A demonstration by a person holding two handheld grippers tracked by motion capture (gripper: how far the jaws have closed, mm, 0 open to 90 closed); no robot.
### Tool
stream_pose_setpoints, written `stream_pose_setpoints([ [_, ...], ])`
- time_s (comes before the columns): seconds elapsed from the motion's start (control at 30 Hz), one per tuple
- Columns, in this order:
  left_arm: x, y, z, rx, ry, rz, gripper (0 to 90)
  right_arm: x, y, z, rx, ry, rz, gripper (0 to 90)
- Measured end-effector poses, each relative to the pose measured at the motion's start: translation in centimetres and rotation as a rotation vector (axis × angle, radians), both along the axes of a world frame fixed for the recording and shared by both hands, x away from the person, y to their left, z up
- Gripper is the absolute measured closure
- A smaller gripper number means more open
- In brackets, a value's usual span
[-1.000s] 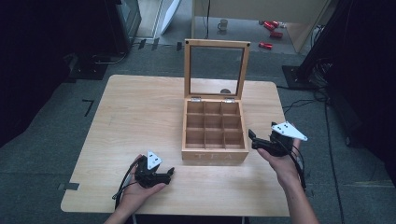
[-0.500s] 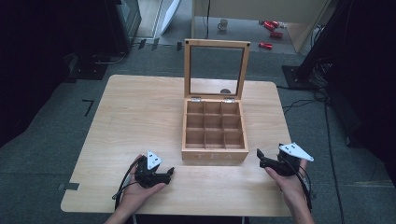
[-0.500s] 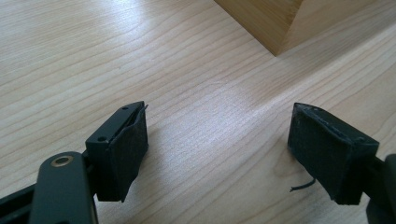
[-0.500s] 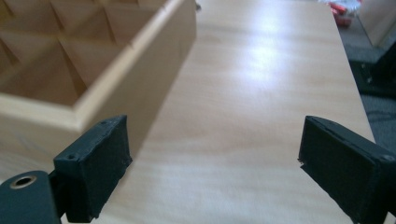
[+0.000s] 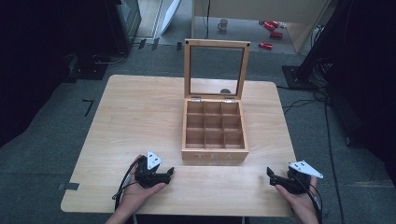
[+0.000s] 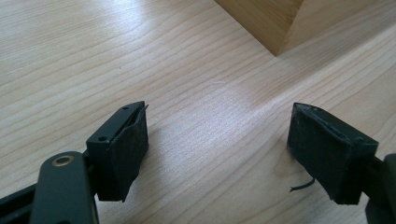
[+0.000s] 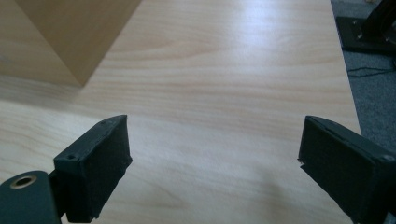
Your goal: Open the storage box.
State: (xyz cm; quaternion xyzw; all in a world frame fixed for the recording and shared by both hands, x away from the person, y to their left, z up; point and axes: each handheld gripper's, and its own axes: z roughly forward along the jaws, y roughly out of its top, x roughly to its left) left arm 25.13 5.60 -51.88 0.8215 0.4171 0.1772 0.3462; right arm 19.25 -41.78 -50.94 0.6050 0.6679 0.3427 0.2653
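A wooden tea box [image 5: 214, 133] is seen standing on the right half of a light wooden table [image 5: 140, 112], square to its edges. Its lid [image 5: 216, 70], a wooden frame set with a clear pane, is held upright on two metal hinges at the back edge. The inside is divided into nine square compartments, three by three, all seen bare. The letters TEA are marked on the front wall. A front corner of the box [image 6: 280, 23] is shown close by in the left gripper view, and another corner [image 7: 70, 42] in the right gripper view.
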Motion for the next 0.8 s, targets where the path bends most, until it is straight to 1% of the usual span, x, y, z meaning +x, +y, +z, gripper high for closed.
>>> stream_pose_setpoints([
  [0.13,0.0,0.0,0.0,0.000,-0.001,0.001,21.1,-0.3,-0.3,-0.6,-0.005,0.031,-0.005,9.2],
  [0.27,0.0,0.0,0.0,0.000,0.000,0.001,21.1,-0.2,0.1,-1.4,-0.045,0.071,-0.007,9.7],
  [0.3,0.0,0.0,0.0,0.000,0.000,0.002,21.3,-0.1,0.2,-1.5,-0.058,0.071,-0.009,9.8],
  [0.37,0.0,0.0,0.0,-0.001,0.000,0.002,21.4,-0.1,0.3,-1.5,-0.057,0.072,-0.010,10.0],
  [0.43,0.0,0.0,0.0,-0.002,0.000,0.002,21.4,0.0,0.1,-1.6,-0.040,0.076,-0.006,9.8],
  [0.8,0.0,0.0,0.0,0.000,-0.001,0.002,21.4,0.0,0.1,-1.6,-0.041,0.077,-0.004,9.9],
])
